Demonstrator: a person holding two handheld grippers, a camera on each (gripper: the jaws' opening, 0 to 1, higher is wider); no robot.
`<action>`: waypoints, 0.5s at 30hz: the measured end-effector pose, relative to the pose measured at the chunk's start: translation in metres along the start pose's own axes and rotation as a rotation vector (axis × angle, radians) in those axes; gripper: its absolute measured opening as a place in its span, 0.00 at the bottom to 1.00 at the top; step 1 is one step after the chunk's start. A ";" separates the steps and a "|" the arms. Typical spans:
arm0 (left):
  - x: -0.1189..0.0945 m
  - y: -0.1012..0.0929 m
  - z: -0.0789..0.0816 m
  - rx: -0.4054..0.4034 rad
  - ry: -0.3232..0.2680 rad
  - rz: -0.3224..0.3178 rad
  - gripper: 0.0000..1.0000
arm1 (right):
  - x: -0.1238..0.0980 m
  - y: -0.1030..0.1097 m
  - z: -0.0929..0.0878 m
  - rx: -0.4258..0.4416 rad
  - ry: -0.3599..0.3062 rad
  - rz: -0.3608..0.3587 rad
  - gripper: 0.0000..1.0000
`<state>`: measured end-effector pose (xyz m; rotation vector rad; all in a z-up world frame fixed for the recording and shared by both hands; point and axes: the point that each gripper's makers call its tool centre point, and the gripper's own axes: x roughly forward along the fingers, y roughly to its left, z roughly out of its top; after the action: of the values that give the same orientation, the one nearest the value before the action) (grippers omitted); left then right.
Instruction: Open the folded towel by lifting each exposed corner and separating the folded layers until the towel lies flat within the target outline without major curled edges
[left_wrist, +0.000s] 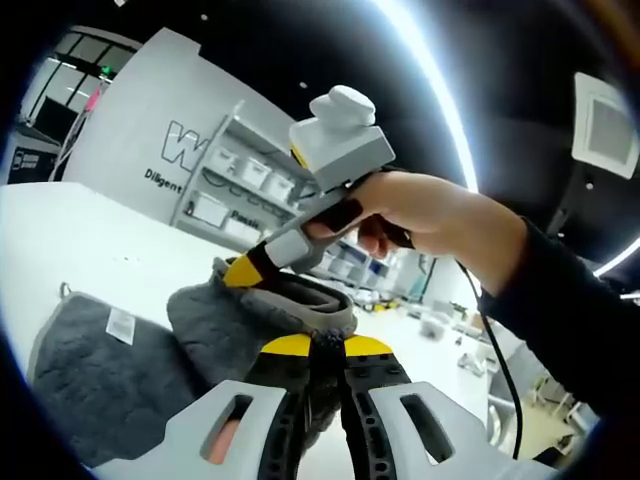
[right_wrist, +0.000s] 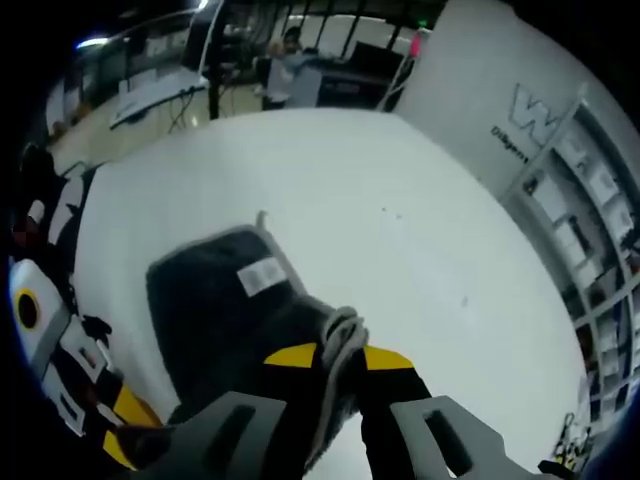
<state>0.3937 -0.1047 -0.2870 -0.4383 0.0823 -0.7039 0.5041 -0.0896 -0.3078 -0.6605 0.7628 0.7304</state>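
Note:
A dark grey towel (left_wrist: 100, 370) lies bunched on the white table (left_wrist: 60, 230), its white label (left_wrist: 120, 325) facing up. My left gripper (left_wrist: 326, 345) is shut on a raised fold of it, fabric pinched between the yellow tips. My right gripper (left_wrist: 245, 270), held by a hand (left_wrist: 430, 210), comes in from the right and bites the towel's lifted bound edge just beyond. In the right gripper view the towel (right_wrist: 210, 300) with its label (right_wrist: 262, 275) spreads ahead, and my right gripper (right_wrist: 340, 357) is shut on its grey edge. My left gripper (right_wrist: 125, 425) shows at the lower left.
White table (right_wrist: 380, 200) stretches wide beyond the towel. Shelves of white bins (left_wrist: 240, 180) stand along a lettered wall past the table's far side. A desk (right_wrist: 150, 95) and a standing person (right_wrist: 290, 50) are far off behind the table.

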 end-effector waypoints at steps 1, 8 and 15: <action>0.001 -0.001 -0.001 0.001 0.001 -0.001 0.06 | -0.001 -0.001 -0.001 0.004 -0.002 0.000 0.09; 0.006 -0.003 -0.002 0.006 0.008 -0.005 0.06 | 0.000 -0.007 -0.011 0.020 -0.009 -0.003 0.09; 0.013 -0.007 -0.007 0.014 0.017 -0.010 0.06 | -0.002 -0.012 -0.017 0.035 -0.025 0.001 0.09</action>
<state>0.3977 -0.1204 -0.2893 -0.4197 0.0911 -0.7177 0.5059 -0.1096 -0.3124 -0.6179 0.7511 0.7234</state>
